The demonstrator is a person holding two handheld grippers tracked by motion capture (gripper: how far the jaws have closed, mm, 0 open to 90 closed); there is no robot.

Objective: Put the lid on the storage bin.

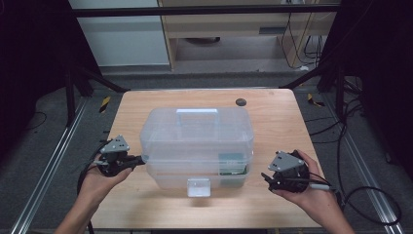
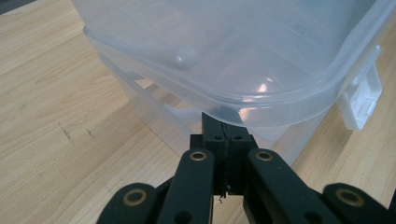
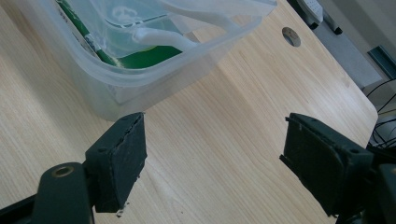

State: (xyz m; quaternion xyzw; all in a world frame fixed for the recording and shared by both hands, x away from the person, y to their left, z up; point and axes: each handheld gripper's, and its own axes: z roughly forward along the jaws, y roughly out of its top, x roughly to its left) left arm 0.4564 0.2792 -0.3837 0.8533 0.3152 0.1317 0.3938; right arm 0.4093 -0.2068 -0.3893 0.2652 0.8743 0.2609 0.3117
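Note:
A translucent plastic storage box (image 1: 195, 141) with a lid, a top handle (image 1: 197, 113) and a white front latch (image 1: 198, 186) stands mid-table. Something green (image 1: 231, 165) lies inside at its right end. My left gripper (image 1: 139, 159) is shut, its tips against the box's left side. In the left gripper view the closed tips (image 2: 225, 128) sit just under the lid's rim (image 2: 289, 100), with nothing seen between them. My right gripper (image 1: 265, 179) is open, a short way off the box's right front corner. In the right gripper view (image 3: 215, 154) only bare wood lies between its pads, with the box (image 3: 140, 79) ahead to the left.
The wooden table (image 1: 272, 122) has a small dark round hole (image 1: 240, 102) near its far edge, behind the box. Metal frame rails run along both sides of the table. Cables lie on the floor at the right.

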